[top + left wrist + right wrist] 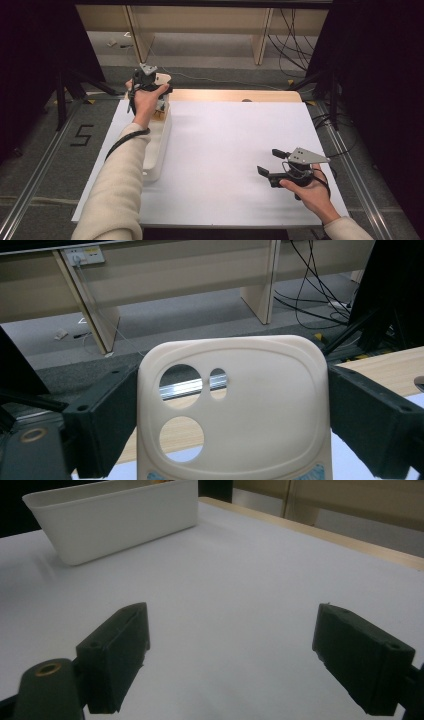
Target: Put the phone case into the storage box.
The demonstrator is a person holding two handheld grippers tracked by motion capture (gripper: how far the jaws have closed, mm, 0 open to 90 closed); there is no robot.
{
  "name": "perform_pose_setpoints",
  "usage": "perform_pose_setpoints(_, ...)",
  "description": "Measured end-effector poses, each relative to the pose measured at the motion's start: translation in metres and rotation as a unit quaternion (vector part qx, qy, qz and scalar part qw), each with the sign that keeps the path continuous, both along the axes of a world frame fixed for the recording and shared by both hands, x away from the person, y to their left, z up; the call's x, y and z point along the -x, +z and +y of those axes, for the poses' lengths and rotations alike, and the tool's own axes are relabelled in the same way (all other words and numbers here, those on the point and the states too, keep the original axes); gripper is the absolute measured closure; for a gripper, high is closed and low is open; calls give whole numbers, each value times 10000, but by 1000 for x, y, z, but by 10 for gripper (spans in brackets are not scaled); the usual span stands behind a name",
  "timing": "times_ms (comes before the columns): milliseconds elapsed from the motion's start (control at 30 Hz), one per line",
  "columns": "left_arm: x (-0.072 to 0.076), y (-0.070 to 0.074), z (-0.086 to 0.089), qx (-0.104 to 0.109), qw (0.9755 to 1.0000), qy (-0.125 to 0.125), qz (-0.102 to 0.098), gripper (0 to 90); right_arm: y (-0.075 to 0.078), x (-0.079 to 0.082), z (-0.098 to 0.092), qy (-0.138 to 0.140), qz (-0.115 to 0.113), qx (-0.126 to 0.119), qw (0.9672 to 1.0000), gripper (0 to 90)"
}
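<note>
From the high view, the left gripper is held up over the far left corner of the table, above the far end of a white bin that lies along the table's left edge. Its jaws are closed on a cream phone case, which sticks out past the table's far edge. The right gripper sits low near the front right corner, jaws wide apart with nothing between them, pointing left across the sheet. Between bin and right gripper the white sheet is bare and open; the right hand is close to the front and right edges.

In the left gripper view, the phone case stands upright between the two black jaws, both pressing its side edges. Its camera holes show the table's wooden far edge and the floor beyond.

In the right gripper view, the right gripper has its jaws spread wide over bare sheet, with the bin well ahead on the left and the table's wooden edge running on the right.
</note>
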State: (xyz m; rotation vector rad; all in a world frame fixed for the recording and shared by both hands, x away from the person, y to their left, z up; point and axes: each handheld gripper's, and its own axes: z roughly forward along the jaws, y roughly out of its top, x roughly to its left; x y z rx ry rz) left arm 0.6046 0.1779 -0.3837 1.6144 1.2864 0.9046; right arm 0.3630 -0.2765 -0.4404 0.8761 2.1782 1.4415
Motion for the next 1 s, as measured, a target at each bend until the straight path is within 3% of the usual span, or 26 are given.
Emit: perform_pose_setpoints(1000, -1, -8, -1, -54, 9999, -27, 146, 102, 0, 0, 0, 12, -3, -6, 10000, 160)
